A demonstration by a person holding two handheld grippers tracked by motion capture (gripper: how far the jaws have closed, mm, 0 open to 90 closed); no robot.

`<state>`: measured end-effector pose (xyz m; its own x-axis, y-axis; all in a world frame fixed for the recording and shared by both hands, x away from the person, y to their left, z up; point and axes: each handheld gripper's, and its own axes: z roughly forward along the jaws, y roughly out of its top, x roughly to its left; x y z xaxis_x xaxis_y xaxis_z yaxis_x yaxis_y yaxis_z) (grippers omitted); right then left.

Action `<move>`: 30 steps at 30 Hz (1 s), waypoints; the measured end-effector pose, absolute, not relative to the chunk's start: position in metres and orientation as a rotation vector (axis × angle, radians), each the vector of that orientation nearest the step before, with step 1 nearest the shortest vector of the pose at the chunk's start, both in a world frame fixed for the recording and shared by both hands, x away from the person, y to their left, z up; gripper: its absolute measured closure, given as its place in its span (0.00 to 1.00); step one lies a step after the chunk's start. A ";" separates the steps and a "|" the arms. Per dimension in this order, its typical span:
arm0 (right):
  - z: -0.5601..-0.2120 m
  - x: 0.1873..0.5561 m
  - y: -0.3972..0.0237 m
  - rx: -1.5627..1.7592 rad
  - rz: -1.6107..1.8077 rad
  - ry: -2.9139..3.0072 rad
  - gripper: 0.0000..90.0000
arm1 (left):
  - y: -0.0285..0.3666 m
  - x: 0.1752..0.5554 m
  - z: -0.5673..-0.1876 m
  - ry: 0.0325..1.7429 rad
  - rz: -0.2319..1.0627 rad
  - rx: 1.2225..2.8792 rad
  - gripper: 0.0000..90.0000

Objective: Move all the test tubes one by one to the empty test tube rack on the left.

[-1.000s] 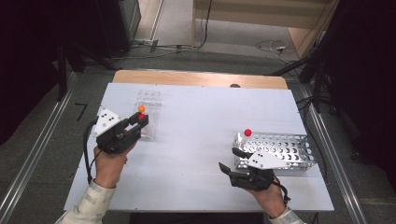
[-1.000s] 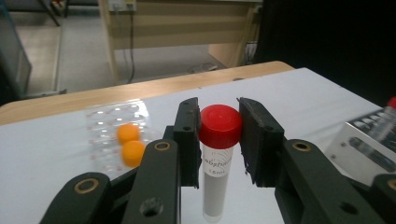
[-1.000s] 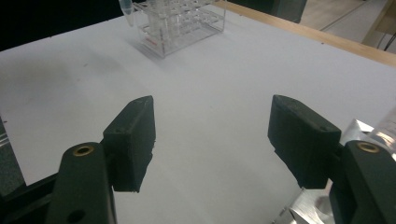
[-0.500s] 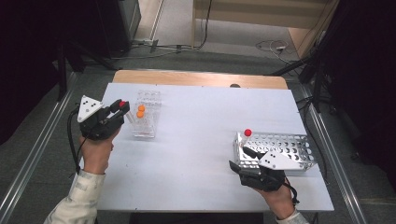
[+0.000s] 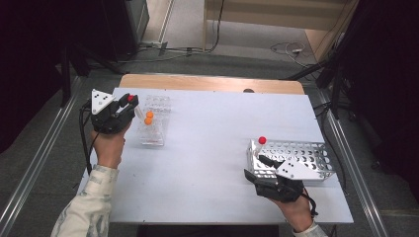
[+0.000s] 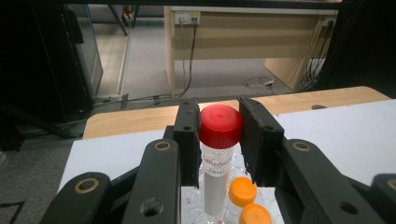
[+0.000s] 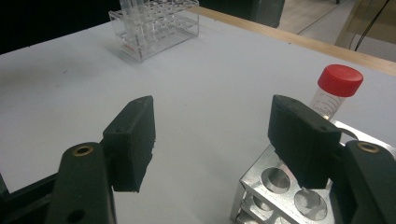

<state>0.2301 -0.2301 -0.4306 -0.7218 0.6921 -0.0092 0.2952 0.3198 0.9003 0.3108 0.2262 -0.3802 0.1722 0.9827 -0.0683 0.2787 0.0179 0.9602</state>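
Left gripper (image 6: 219, 140) clamping red-capped tube (image 6: 219, 140), seemingly over clear rack (image 5: 154, 121)

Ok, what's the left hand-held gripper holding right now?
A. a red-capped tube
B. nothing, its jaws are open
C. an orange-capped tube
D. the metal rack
A: in the left gripper view the left hand-held gripper has both jaws pressed against the red-capped tube, just below its cap, above the clear rack where two orange-capped tubes stand.
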 end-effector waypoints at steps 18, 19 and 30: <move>-0.431 0.231 -0.230 0.881 1.365 2.198 0.34 | 0.218 0.320 -0.411 1.314 0.913 1.545 0.77; -0.432 0.231 -0.230 0.879 1.366 2.198 0.34 | 0.217 0.320 -0.413 1.315 0.913 1.546 0.77; -0.432 0.231 -0.231 0.884 1.361 2.197 0.34 | 0.219 0.319 -0.415 1.328 0.878 1.518 0.72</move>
